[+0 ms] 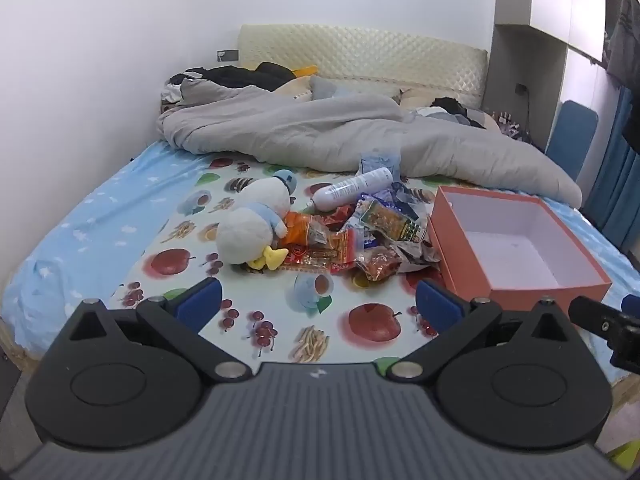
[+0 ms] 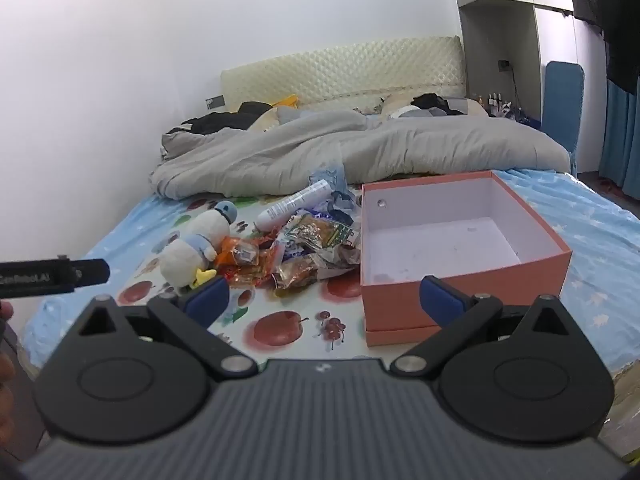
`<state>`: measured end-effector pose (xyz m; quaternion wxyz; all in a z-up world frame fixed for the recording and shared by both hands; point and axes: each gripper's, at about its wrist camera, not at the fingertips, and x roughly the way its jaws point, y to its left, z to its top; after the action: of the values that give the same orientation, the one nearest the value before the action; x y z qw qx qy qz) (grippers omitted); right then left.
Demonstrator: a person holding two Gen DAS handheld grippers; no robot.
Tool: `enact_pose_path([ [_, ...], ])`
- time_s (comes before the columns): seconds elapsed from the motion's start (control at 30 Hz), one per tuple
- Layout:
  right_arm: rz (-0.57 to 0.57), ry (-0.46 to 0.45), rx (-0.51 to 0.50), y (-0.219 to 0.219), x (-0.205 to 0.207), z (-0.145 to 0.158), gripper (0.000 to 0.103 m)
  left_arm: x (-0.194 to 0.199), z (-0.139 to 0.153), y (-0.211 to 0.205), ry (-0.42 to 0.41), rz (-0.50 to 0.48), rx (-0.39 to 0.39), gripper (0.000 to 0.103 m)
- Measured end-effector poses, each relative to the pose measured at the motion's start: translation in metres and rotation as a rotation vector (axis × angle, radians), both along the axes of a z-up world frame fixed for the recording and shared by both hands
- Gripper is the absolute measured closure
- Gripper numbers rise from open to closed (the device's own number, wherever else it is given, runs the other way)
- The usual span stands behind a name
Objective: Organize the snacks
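In the left wrist view, the left claw stands wide open and empty above the fruit-printed bed sheet; the heap of crinkly snack packets lies ahead, beside the white plush duck. In the right wrist view, the right claw is also wide open and empty; the empty orange cardboard box sits just right of the packets; the sorting seems not yet begun, so the next move calls for reaching to one packet.

Both wrist cameras look down the bed, sharing snack pile and box.
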<state>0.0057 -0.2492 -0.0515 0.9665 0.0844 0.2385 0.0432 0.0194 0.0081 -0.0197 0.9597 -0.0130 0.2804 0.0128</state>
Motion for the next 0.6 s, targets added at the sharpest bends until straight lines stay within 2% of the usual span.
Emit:
enact_pose_path([
  [0.3,-0.006,-0.005,0.007,0.003,0.006,-0.007,0.0,0.018,-0.019,0.001,0.048,-0.024,-0.006,0.0],
  [0.6,0.0,0.014,0.01,0.006,0.007,-0.01,0.0,0.024,-0.026,0.003,0.05,-0.031,0.004,0.0],
])
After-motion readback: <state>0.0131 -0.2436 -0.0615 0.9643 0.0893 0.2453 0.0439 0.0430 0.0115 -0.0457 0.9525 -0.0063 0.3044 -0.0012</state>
